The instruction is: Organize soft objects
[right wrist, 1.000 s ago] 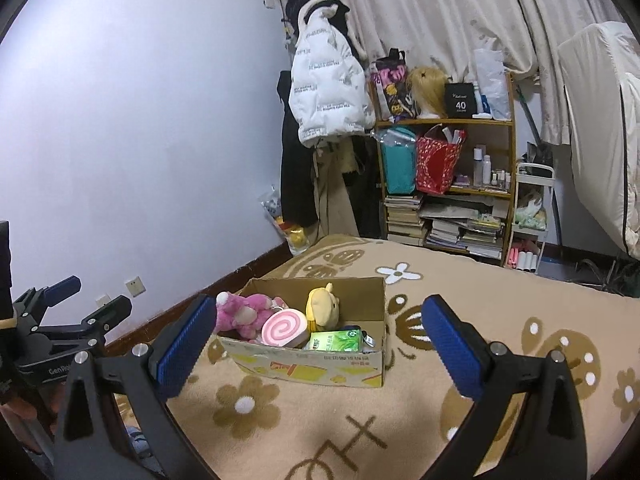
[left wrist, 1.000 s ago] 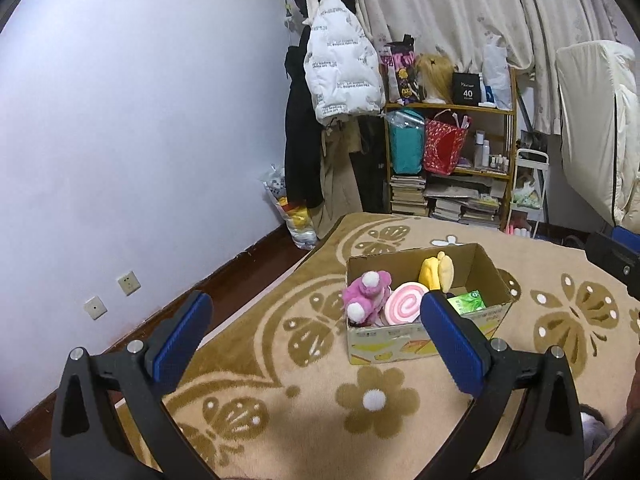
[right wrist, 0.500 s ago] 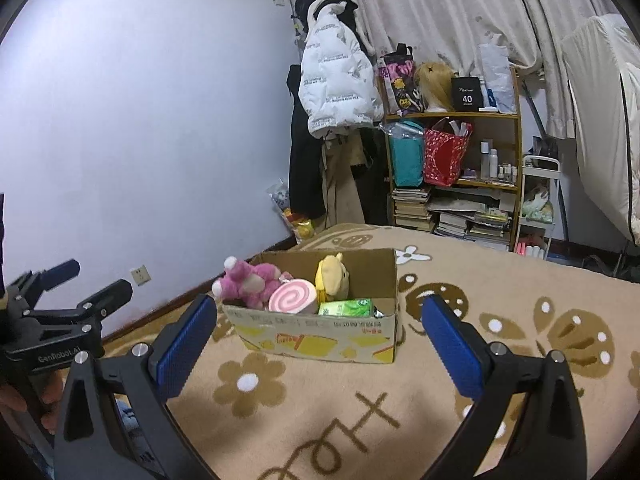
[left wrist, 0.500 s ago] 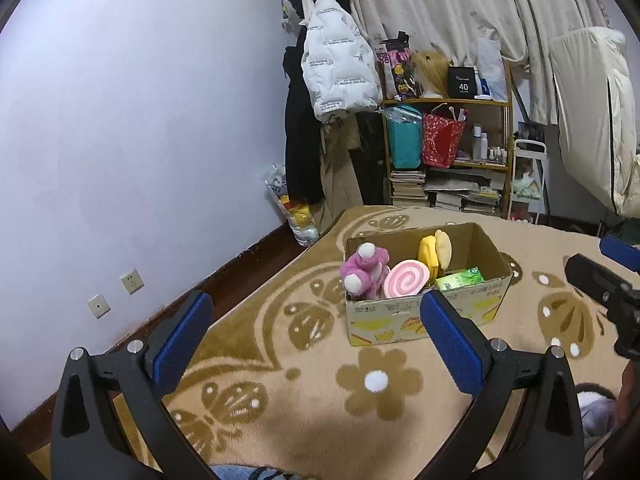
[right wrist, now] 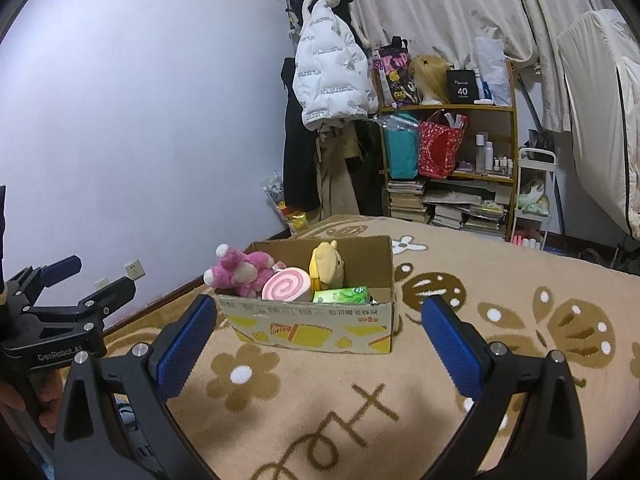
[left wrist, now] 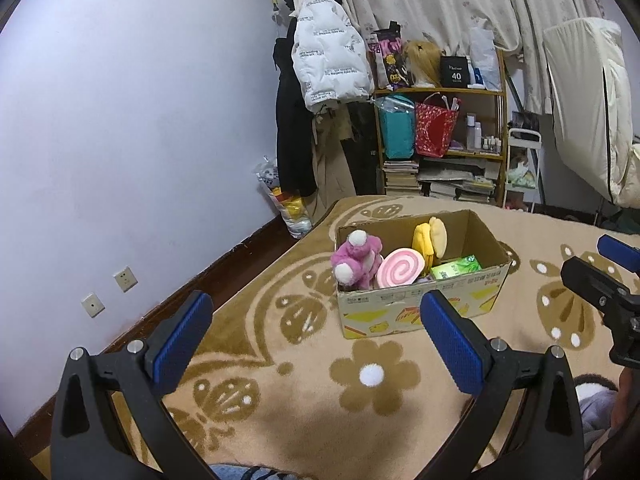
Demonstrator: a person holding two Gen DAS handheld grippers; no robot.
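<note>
Cardboard, a brown open-topped box [right wrist: 316,322] on the patterned rug, already holds the pink plush bear [right wrist: 240,272], pink swirl cushion [right wrist: 286,290] and yellow plush [right wrist: 326,266]; your left gripper [left wrist: 316,342] and right gripper [right wrist: 320,340] hover before it, spread wide and empty, so little seems left

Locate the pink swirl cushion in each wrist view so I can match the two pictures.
Left wrist view: the pink swirl cushion sits right of centre, in the cardboard box, right of the pink plush.
Right wrist view: the cushion sits just left of centre, between the pink plush and the green pack.
Shared landmark: the white puffer jacket hanging behind.
</note>
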